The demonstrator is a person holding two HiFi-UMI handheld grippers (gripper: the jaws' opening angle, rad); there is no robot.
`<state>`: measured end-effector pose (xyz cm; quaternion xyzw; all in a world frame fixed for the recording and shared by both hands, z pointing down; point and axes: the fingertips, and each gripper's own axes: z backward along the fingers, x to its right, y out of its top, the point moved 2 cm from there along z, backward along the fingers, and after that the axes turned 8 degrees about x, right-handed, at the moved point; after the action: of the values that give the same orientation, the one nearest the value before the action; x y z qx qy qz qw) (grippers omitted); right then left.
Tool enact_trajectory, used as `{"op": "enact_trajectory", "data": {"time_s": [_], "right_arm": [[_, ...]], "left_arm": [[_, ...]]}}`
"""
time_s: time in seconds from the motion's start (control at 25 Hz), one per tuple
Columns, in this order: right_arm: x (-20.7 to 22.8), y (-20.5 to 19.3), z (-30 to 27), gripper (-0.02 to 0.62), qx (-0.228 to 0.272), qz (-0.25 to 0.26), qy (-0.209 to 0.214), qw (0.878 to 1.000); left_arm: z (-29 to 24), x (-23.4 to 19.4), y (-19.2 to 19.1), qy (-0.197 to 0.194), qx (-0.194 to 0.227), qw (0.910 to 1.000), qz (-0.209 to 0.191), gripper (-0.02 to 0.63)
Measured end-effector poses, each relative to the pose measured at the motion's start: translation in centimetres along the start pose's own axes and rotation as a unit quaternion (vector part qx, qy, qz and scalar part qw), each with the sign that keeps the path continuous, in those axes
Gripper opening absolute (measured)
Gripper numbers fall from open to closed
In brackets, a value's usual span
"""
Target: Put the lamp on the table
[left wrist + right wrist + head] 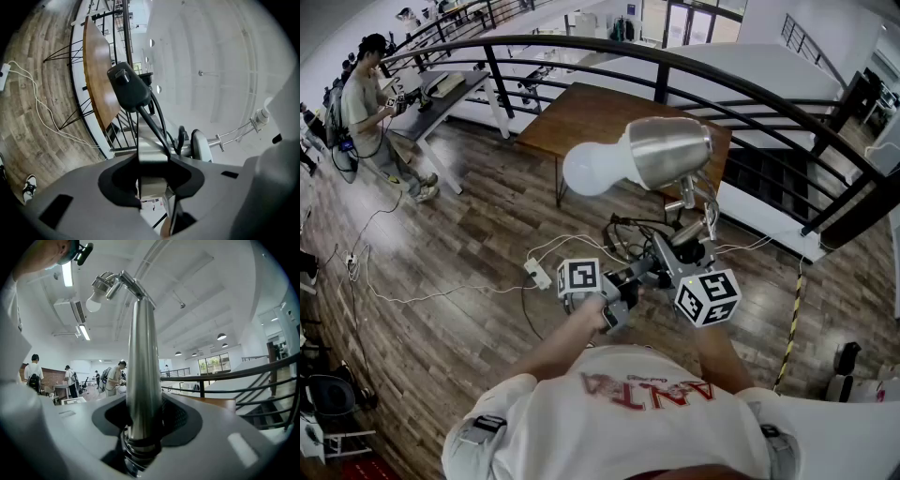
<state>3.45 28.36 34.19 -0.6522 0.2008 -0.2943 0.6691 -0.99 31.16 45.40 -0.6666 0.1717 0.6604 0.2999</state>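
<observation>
Lamp point(667, 150) within left claw point(153, 177), right claw point(140, 423)

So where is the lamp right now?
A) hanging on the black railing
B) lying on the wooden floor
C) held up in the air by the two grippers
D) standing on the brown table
C: the lamp is up in the air, its shiny stem clamped in the right gripper and its lower end in the left gripper, and the table stands further off.
</observation>
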Motion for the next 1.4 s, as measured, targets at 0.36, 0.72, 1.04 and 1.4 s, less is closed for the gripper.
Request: {"op": "enact_trajectory", "data": {"time_s": [0.36, 0.72, 1.04, 1.4], "right_arm": [[-0.1, 0.4, -0.1, 0.176, -0.001, 0.005, 0.003, 1.0], [-1.0, 0.2, -1.6, 0.176, -0.003, 0.007, -0.003, 1.0], [-3.4, -1.1, -2.9, 0.176, -0.002, 0.003, -0.018, 1.0], [-5.2, -2.7, -3.3, 0.176, -0.006, -0.004, -0.053, 0.999]], "left_arm": [[-0.1, 0.3, 0.2, -0.002, 0.0, 1.0, -0.001, 0.152], [0.8, 0.1, 1.5, -0.007, -0.003, 1.0, 0.005, 0.152], [3.4, -0.8, 2.8, -0.01, -0.016, 0.9998, 0.008, 0.152], [5.6, -2.1, 3.1, -0.007, -0.049, 0.9985, 0.021, 0.152]]}}
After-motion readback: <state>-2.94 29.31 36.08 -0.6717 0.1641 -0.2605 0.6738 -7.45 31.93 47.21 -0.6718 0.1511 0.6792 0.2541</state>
